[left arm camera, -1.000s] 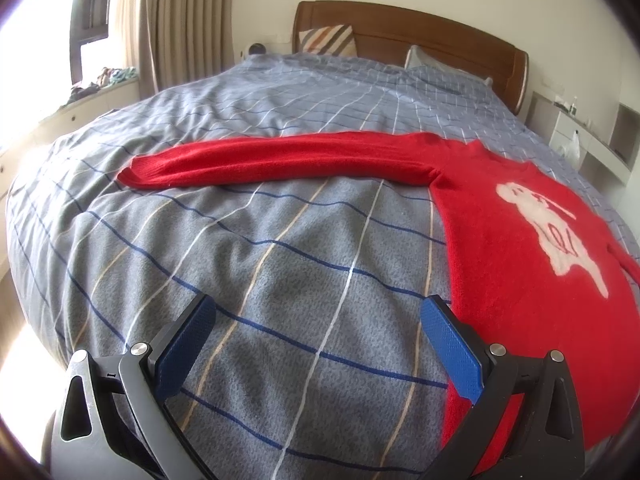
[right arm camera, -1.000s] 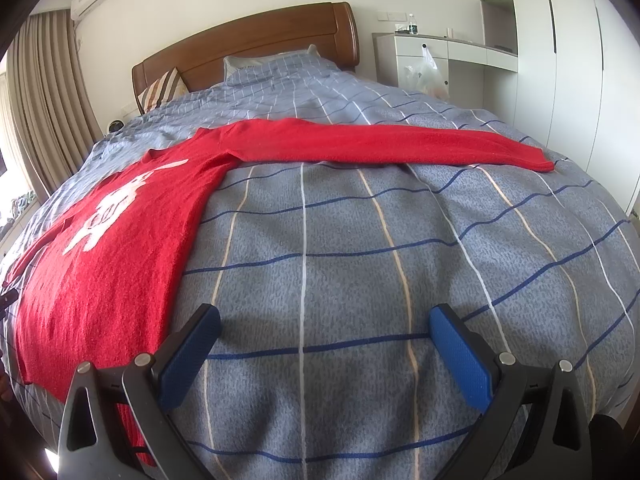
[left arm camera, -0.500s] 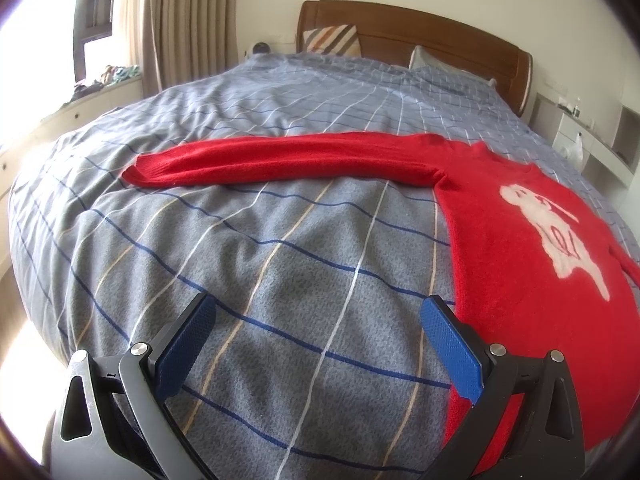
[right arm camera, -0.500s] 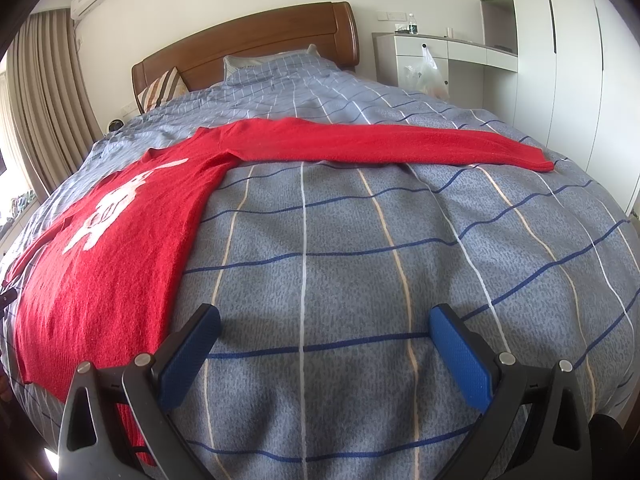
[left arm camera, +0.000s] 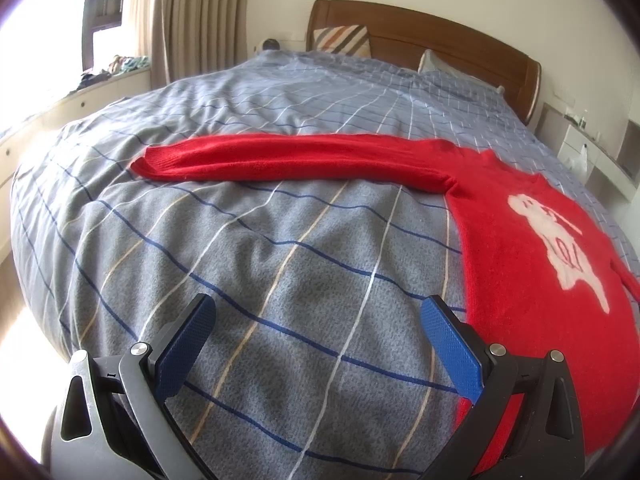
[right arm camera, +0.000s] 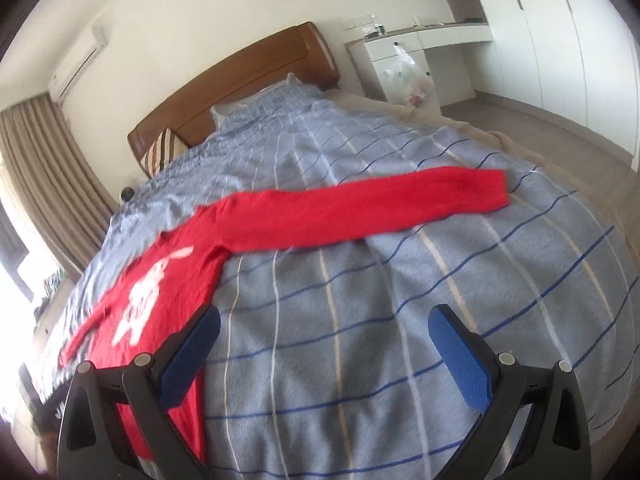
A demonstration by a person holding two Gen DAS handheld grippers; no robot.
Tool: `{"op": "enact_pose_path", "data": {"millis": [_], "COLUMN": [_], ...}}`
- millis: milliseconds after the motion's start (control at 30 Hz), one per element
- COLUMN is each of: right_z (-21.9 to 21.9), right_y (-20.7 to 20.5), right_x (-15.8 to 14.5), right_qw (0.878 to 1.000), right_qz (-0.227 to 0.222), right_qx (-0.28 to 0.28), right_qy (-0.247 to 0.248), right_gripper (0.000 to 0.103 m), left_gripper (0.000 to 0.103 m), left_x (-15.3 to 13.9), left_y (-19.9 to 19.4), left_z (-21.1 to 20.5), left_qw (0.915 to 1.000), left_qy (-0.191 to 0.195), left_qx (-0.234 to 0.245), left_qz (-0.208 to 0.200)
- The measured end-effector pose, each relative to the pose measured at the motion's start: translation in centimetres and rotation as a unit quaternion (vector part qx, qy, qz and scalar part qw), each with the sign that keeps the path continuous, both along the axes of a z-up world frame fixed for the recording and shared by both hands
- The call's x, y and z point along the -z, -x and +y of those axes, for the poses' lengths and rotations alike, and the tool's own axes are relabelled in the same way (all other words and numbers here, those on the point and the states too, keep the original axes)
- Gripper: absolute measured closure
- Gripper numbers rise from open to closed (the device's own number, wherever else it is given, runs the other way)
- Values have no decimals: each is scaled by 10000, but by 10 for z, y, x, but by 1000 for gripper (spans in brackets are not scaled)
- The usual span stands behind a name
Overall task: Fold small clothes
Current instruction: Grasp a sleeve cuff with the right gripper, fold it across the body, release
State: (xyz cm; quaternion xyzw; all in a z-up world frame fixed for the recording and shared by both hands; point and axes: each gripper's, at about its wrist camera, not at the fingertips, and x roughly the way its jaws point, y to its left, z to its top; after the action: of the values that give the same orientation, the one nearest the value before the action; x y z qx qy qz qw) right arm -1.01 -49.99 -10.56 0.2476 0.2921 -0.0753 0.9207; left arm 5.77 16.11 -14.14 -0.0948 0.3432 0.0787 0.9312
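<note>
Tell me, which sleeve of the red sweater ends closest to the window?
The left sleeve: its cuff points toward the bright window, while the right sleeve stretches toward the white wardrobe.

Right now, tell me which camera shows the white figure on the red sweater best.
The left wrist view: the white figure on the red sweater is sharp and unobstructed there. The right wrist view shows it motion-blurred, steeply slanted and near the frame's left side.

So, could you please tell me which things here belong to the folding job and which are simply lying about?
Job:
- red knitted sweater with a white figure, spread flat on the grey checked bedspread
- left claw, open
- right claw, open

Lying about:
- striped cushion
- white plastic bag
- beige curtain
</note>
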Motion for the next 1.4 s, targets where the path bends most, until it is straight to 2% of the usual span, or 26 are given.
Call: {"op": "enact_pose_path", "data": {"millis": [100, 167, 233, 333, 400, 533, 667, 733, 767, 800, 867, 933, 1033, 1100, 1167, 1233, 1300, 1400], "right_z": [-54, -83, -104, -122, -130, -142, -148, -147, -146, -148, -141, -126, -75, -25, 30, 87, 143, 217], "right_y": [-7, -15, -26, -41, -48, -62, -79, -88, -93, -98, -107, -123, -156, -181, -206, -231, -250, -270], "right_x": [-17, -13, 2, 33, 46, 56, 64, 66, 67, 67, 50, 16, -51, -93, -125, -143, -147, -130], "right_qw": [9976, 9915, 9774, 9485, 9399, 9331, 9338, 9401, 9442, 9471, 9571, 9726, 9929, 9989, 9973, 9896, 9790, 9626], "right_qz": [-87, -28, 34, 301, 400, 207, 351, 546, 712, 898, 1036, 850, 327, 38, -139, -209, -195, -13], "right_qx": [361, 464, 491, 718, 948, 1300, 1506, 1536, 1548, 1592, 1654, 1457, 680, 1, -714, -1418, -2009, -2657], "right_qy": [-592, -1219, -2056, -3070, -3256, -3348, -3226, -2993, -2820, -2640, -2142, -1598, -920, -475, -139, 112, 302, 536], "right_gripper": [0, 0, 2, 14, 23, 32, 49, 69, 91, 99, 99, 99, 99, 99, 99, 99, 99, 99], "left_gripper": [1, 1, 1, 1, 1, 1, 1, 1, 1, 1, 1, 1, 1, 1, 1, 1, 1, 1], "left_x": [0, 0, -1, -1, -1, 1, 3, 4, 4, 4, 3, 2, 2, 2, 1, 1, 2, 2], "left_y": [-1, -1, -1, -1, -1, -1, -4, -5, -5, -6, -5, -4, -5, -5, -5, -3, -3, -3], "left_z": [2, 2, 2, 3, 5, 8, 6, 5, 4, 4, 5, 7, 10, 12, 15, 18, 19, 20], "left_qw": [9999, 9998, 9998, 9997, 9996, 9994, 9995, 9996, 9996, 9996, 9994, 9991, 9984, 9981, 9976, 9971, 9969, 9971], "left_qy": [161, 190, 199, 231, 273, 331, 308, 274, 259, 257, 314, 411, 556, 610, 673, 745, 765, 745], "left_qx": [7, 28, 35, 10, -22, -77, -97, -96, -103, -110, -113, -112, -112, -115, -133, -146, -164, -181], "left_qz": [-14, -20, -18, -38, -38, -3, 31, 58, 65, 62, 28, -6, -9, -12, -29, -43, -38, -24]}}
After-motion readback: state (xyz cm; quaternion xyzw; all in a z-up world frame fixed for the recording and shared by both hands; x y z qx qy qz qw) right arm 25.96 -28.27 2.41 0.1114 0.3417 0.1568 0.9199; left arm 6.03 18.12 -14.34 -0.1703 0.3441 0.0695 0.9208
